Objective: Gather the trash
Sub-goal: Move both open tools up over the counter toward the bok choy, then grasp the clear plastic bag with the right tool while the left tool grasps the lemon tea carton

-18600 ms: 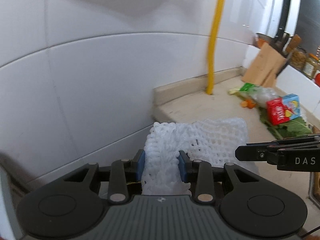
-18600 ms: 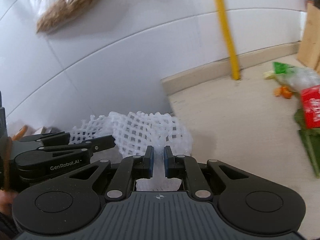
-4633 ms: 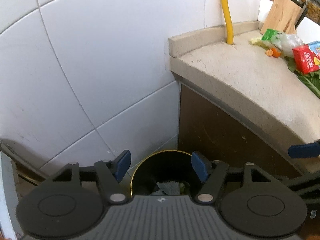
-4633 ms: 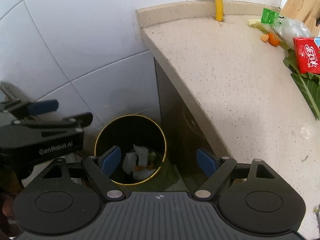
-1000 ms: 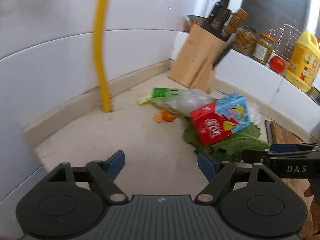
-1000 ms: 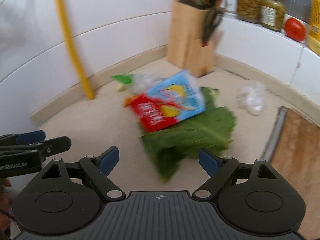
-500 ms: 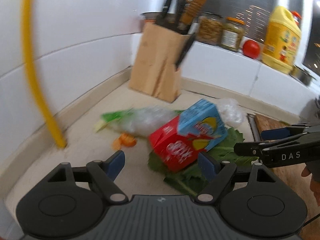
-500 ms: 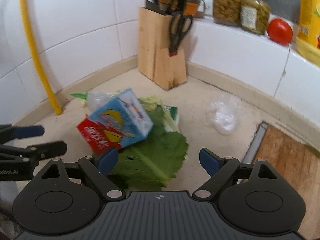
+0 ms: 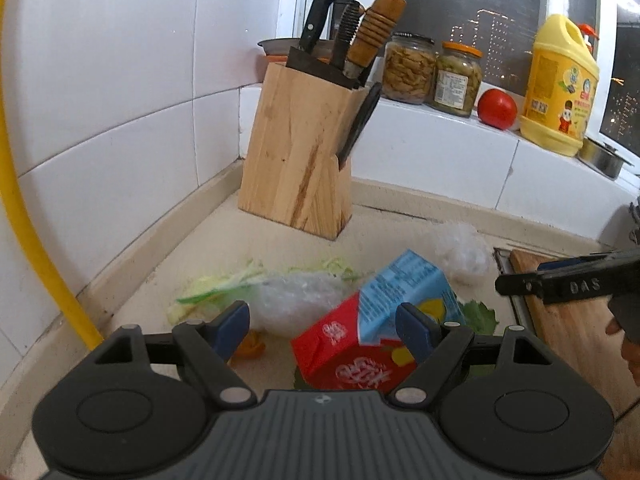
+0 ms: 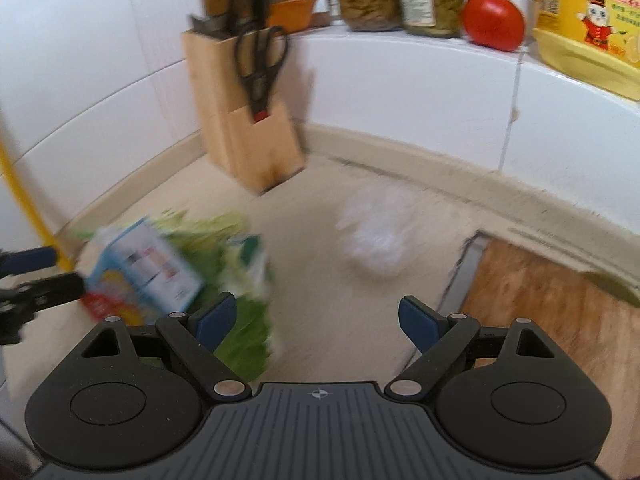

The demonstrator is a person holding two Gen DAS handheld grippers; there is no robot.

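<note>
A red and blue drink carton [image 9: 372, 332] lies on green leaves [image 9: 478, 314] on the beige counter [image 9: 224, 248]. My left gripper [image 9: 322, 326] hangs open just above and before the carton, its jaws wide and not touching it. Beside the carton lie a clear plastic bag [image 9: 298, 296], pale vegetable scraps [image 9: 216, 292] and an orange peel bit [image 9: 250, 346]. A crumpled white plastic wad [image 10: 378, 232] lies farther right. My right gripper [image 10: 316, 320] is open over bare counter before that wad, with the blurred carton [image 10: 144, 268] and leaves [image 10: 244, 320] to its left.
A wooden knife block [image 9: 300, 156] with knives and scissors stands in the corner. A sill holds jars [image 9: 432, 70], a tomato [image 9: 496, 108] and a yellow jug [image 9: 560, 88]. A wooden board [image 10: 552, 308] lies at the right. A yellow pipe [image 9: 24, 236] rises at the left wall.
Both grippers have swung right along the counter and closer to the trash. The carton now sits between my left jaws' line of sight; the right view has shifted toward the white wad.
</note>
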